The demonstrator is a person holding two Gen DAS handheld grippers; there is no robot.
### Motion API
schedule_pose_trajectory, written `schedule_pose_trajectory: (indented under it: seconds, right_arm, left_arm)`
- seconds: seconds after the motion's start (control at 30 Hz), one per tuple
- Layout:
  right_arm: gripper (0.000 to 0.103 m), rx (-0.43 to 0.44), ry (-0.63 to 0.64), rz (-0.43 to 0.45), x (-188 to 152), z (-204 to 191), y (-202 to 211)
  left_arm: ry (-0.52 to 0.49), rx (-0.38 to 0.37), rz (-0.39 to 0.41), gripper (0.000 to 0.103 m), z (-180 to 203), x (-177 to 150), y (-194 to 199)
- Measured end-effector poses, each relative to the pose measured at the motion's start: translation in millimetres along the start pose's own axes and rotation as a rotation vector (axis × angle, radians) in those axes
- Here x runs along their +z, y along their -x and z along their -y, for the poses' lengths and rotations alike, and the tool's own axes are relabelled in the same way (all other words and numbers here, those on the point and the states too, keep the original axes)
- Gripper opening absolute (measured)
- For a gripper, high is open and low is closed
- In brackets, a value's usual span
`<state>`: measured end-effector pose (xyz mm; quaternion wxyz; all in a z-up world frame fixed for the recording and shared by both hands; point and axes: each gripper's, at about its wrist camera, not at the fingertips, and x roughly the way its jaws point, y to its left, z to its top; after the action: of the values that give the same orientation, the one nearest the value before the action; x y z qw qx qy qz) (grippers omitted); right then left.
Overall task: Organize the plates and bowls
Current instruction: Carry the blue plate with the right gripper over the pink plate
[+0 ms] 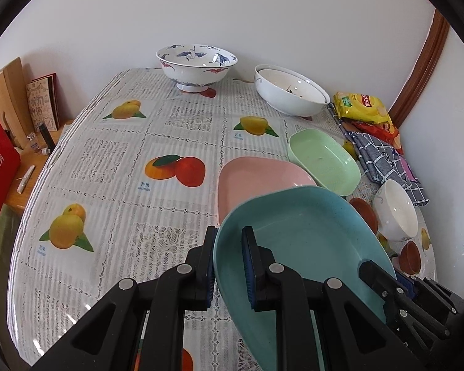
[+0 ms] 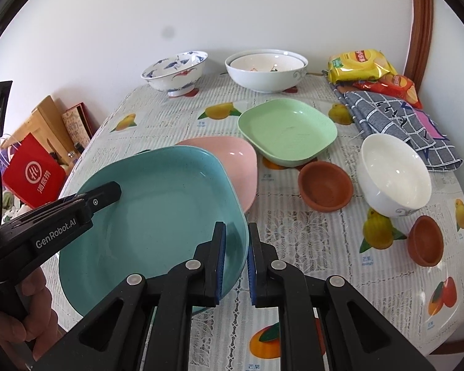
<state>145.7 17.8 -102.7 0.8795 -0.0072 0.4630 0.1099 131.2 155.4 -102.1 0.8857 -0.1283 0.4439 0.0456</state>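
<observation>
A teal plate (image 1: 303, 232) (image 2: 157, 204) hangs tilted over the near table, held at both sides. My left gripper (image 1: 229, 235) is shut on its left rim, one pad inside and one outside. My right gripper (image 2: 235, 228) is shut on the right rim the same way. The teal plate overlaps a pink plate (image 1: 256, 179) (image 2: 232, 154) lying behind it. Beyond that sits a green dish (image 1: 324, 160) (image 2: 287, 130). A small white bowl (image 2: 393, 173) stands to the right. At the back are a blue-patterned bowl (image 2: 176, 71) and two nested white bowls (image 2: 266, 68).
Two small brown dishes (image 2: 324, 188) (image 2: 425, 241) lie on the fruit-print tablecloth (image 2: 309, 232). Snack bags (image 2: 362, 65) and a checked cloth (image 2: 396, 117) fill the back right corner by the wall. A low wooden stand with a red bag (image 2: 34, 173) is beside the table's left edge.
</observation>
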Motion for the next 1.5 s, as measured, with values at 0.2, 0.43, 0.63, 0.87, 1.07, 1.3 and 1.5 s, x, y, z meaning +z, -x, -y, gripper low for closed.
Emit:
schedule_pose_trajectory:
  seconds: [0.2,0.43,0.63,0.87,1.07,1.3,1.5]
  right_arm:
    - [0.013,-0.003,-0.005,-0.023,3,2,-15]
    - [0.014,-0.019,-0.012,-0.040,11,6,-31]
    - [0.014,-0.027,-0.021,-0.061,18,9,-47]
    - [0.015,-0.047,-0.025,-0.080,28,11,-63]
    - [0.017,-0.035,-0.016,-0.106,35,11,-78]
    - [0.020,-0.040,-0.002,-0.115,41,10,-87]
    - [0.022,-0.044,-0.006,-0.119,44,14,-94]
  left_arm:
    - [-0.003,-0.004,-0.022,0.015,0,6,-17]
    - [-0.011,-0.014,-0.038,0.015,2,18,-38]
    - [-0.016,-0.017,-0.050,0.015,4,28,-55]
    - [-0.033,-0.012,-0.052,0.015,8,41,-73]
    - [-0.036,-0.009,-0.059,0.016,6,51,-86]
    - [-0.061,-0.017,-0.055,0.016,11,61,-100]
    - [-0.071,-0.020,-0.048,0.017,13,64,-108]
